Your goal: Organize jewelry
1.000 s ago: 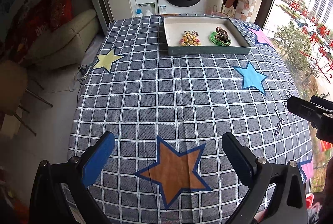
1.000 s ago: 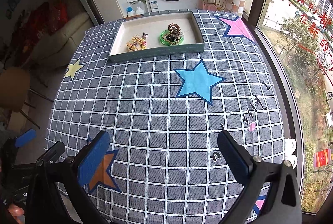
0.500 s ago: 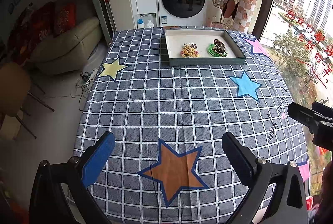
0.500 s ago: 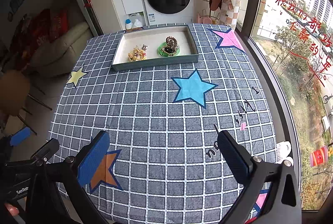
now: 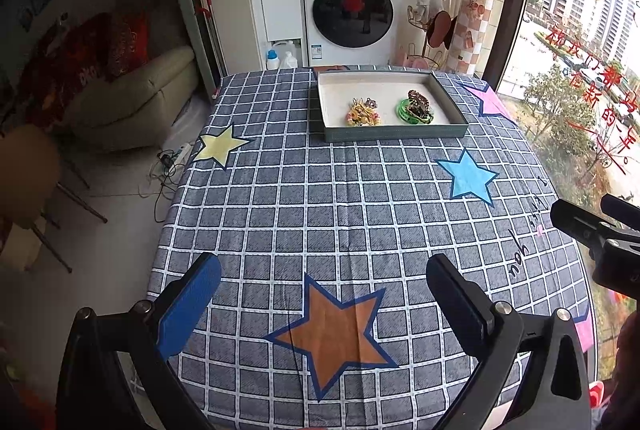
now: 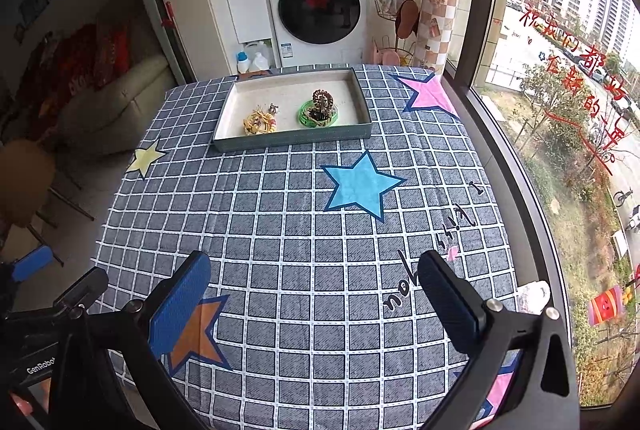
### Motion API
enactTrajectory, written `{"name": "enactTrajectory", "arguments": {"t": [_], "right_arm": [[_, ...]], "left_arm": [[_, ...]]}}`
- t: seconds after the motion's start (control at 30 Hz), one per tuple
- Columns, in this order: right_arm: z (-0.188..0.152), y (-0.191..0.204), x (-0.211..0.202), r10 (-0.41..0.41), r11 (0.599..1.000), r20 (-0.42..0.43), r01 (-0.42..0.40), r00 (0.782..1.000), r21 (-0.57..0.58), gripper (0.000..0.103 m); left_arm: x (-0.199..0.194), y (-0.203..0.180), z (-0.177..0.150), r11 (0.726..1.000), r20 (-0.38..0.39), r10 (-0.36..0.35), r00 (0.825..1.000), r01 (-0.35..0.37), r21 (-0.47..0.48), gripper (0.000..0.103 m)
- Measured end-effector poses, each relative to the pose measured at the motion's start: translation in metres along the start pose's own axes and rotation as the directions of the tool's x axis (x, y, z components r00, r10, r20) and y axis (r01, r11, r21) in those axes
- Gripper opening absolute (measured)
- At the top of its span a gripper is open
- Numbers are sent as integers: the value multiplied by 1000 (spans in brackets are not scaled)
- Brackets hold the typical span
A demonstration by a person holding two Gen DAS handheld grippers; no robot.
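Your left gripper (image 5: 322, 292) fills the bottom of its frame, jaws spread wide and empty above the orange star (image 5: 332, 330) on the grey checked tablecloth (image 5: 320, 202). Your right gripper (image 6: 312, 288) is equally wide and holds nothing, low in its own frame. In the upper middle of both views sits the shallow grey-rimmed tray (image 5: 394, 133), holding a yellow beaded jewelry cluster (image 5: 362, 114) on its left and a green bangle with a dark brown ornament (image 5: 415, 109) on its right, lying apart.

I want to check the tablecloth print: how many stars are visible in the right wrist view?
5: yellow star left, blue star centre, pink star far right, orange star behind the right gripper, pink star bottom right, partly hidden.
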State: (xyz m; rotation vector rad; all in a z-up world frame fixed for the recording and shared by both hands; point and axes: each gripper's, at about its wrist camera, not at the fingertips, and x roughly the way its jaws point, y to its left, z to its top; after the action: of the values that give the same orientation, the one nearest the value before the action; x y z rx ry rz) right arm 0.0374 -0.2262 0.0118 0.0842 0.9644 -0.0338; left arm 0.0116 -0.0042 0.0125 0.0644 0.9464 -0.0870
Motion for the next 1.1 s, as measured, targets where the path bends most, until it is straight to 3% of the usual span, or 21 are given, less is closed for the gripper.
{"name": "enactTrajectory", "arguments": {"t": [0.5,1.1], "right_arm": [[4,4,-6,-22,999,52,24,998,-32,103],[5,6,-4,-20,999,53,22,998,-31,103]], "left_arm": [[1,-2,1,1000,2,13,1000,-13,-7,103],[3,-3,2,1000,1,26,1000,-26,-2,103]]}}
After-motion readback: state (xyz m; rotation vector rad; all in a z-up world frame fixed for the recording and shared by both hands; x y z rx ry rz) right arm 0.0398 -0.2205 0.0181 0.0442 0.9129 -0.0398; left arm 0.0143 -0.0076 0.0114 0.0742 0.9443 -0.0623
